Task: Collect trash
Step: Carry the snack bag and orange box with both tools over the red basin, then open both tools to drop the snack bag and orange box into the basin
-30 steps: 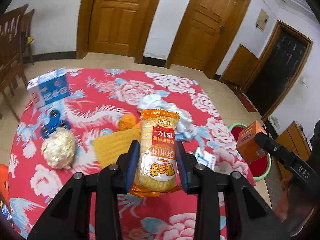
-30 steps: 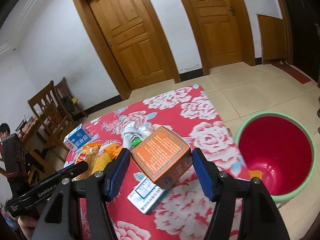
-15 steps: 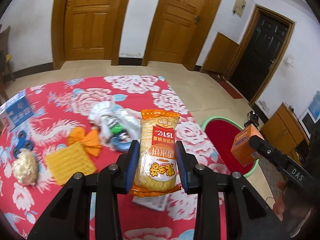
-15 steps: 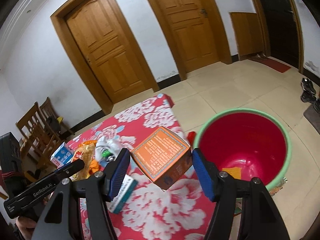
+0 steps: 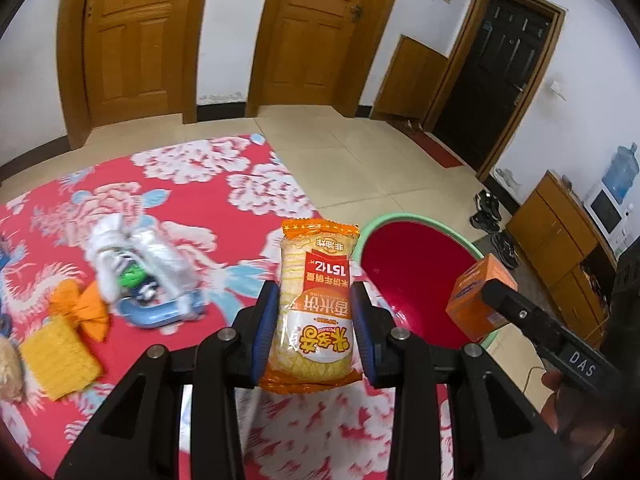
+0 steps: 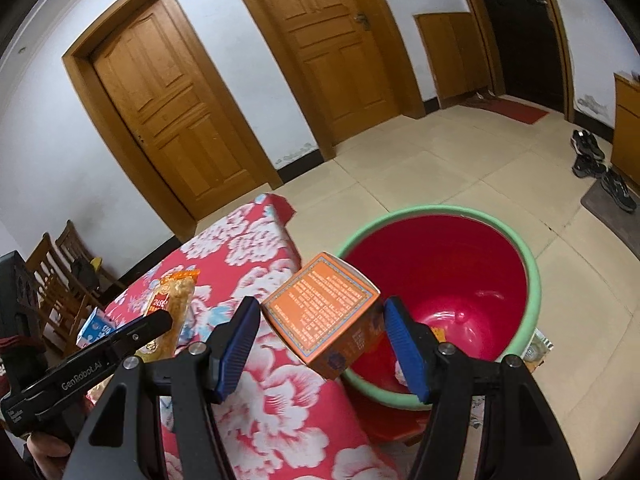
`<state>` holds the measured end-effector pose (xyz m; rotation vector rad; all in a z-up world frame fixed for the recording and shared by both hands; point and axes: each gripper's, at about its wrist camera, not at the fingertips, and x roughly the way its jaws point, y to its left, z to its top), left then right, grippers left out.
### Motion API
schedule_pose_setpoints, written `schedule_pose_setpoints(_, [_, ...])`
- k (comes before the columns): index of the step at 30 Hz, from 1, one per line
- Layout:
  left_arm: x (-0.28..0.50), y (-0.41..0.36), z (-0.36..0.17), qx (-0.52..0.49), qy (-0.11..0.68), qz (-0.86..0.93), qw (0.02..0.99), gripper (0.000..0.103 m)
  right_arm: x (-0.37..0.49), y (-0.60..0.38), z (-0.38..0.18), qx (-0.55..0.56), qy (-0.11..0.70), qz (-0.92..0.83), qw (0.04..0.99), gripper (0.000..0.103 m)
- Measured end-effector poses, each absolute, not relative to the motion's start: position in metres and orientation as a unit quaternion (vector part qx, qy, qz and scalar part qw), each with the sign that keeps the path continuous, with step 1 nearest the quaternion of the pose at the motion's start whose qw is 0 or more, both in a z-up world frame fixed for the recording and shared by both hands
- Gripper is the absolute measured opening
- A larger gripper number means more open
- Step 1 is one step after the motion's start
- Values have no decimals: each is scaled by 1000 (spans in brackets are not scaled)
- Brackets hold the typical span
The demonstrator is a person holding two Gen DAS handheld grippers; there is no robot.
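Just past the right edge of the red floral tablecloth stands the bin — a bucket with a pale green rim and a glossy red inside. At its bottom lies a small orange scrap with something pale beside it, though the near pad hides most of that corner and what it is cannot be told.

Both tools are loaded. The left gripper is clamped on a rice-cracker packet, orange-edged with red and white print, held upright between the blue pads above the cloth's right side, near the bin's rim. The right gripper squeezes an orange carton, tilted with one printed face up; the carton hangs over the near-left part of the bin's rim, part above the cloth and part above the red interior.

Left on the cloth: a clear plastic bag with a green-capped item inside — blurred — resting on a blue tray-like piece; nearer and further left, an orange wrapper and a yellow sponge. At the far left a blue-and-white carton shows in the right wrist view.
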<state>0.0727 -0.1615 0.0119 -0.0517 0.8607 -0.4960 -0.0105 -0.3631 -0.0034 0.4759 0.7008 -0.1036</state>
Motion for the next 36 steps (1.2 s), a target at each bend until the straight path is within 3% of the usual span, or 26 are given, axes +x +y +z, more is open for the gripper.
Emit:
schedule_pose_setpoints(26, [97, -264, -42, 21, 466, -289, 836, 36, -15, -439, -62, 285, 367, -113, 878, 68])
schedule_pose_setpoints(32, [99, -267, -43, 20, 464, -285, 838, 51, -14, -444, -66, 291, 366, -115, 877, 73])
schedule_pose_setpoints(36, [97, -268, -40, 23, 458, -289, 840, 52, -14, -444, -66, 294, 364, -115, 876, 73])
